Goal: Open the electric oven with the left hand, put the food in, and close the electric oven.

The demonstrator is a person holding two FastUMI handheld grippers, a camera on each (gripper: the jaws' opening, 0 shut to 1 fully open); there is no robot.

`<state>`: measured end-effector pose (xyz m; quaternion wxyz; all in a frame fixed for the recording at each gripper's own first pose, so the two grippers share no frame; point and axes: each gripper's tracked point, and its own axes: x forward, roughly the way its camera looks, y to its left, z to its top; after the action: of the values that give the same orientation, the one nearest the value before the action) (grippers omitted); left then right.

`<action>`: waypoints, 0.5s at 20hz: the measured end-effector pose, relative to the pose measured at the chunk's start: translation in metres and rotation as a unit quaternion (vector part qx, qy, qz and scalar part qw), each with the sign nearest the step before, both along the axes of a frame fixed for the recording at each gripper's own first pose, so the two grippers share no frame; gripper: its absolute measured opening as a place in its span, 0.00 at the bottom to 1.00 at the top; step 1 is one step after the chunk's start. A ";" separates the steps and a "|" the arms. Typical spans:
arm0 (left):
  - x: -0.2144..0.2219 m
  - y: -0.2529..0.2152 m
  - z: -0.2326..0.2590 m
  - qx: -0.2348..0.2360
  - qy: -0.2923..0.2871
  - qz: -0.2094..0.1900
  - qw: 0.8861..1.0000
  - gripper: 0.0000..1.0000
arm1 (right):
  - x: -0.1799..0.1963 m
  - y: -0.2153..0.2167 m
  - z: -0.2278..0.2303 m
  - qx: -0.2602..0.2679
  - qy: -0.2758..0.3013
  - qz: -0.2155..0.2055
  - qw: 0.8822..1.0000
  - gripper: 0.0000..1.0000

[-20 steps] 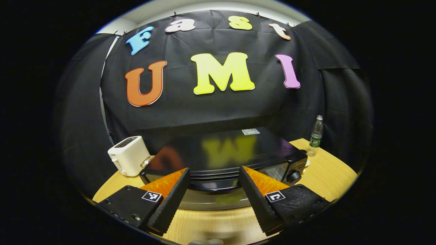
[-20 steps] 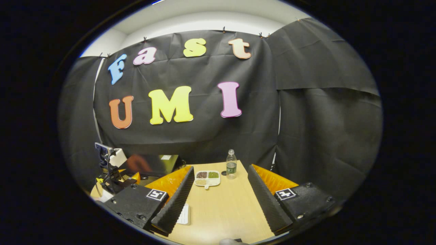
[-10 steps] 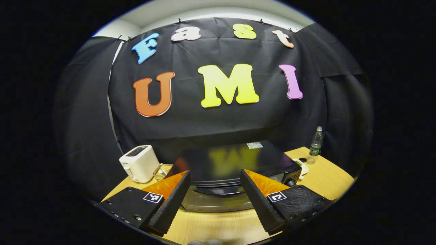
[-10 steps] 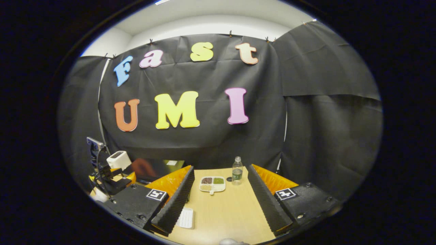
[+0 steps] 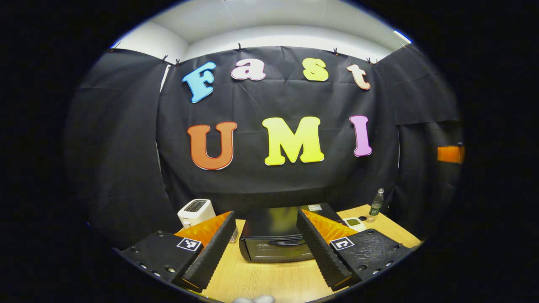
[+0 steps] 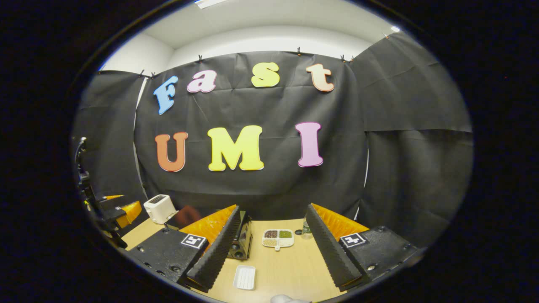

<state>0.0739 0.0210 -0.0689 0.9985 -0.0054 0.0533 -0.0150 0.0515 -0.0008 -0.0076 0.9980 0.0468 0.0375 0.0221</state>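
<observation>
- My left gripper [image 5: 263,244] hangs above the pale wooden worktop [image 5: 269,282], jaws spread wide and holding nothing.
- Between those jaws, in the left gripper view, sits the glossy black electric oven [image 5: 276,237], door closed, its curved handle facing me; nothing of mine touches it.
- Left of the oven stands a cream-white two-slot toaster [image 5: 196,211], near the booth's black cloth wall [image 5: 126,168].
- Right of the oven lie a white divided plate of food [image 5: 353,223] and, farther back by the worktop's corner, a clear plastic water bottle with a green label [image 5: 376,205].
- My right gripper [image 6: 271,248] is likewise released, jaws apart over bare wood.
- In the right gripper view, that divided plate shows its dark, green and pale portions, well ahead between my jaws, with the bottle just beside it, partly hidden behind the right jaw.
- Nearer to me lies a small white ribbed rectangular tray [image 6: 245,277], flat on the worktop.
- The oven's side with its knobs peeks past my left jaw there.
- Above the cloth runs a white wall and ceiling [image 6: 269,29].
</observation>
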 end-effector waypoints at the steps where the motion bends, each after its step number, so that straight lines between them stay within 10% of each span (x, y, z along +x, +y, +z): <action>1: -0.008 0.002 0.009 -0.003 -0.008 0.000 1.000 0.95 | -0.002 0.002 0.002 0.000 -0.003 -0.001 1.000 0.95; 10: -0.044 -0.006 0.052 -0.002 -0.030 -0.014 0.999 0.95 | -0.020 0.018 0.018 -0.002 -0.028 -0.005 1.000 0.95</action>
<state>0.0298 0.0149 -0.0170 0.9993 -0.0059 0.0238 -0.0294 0.0317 0.0169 0.0104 0.9988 0.0439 0.0095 0.0185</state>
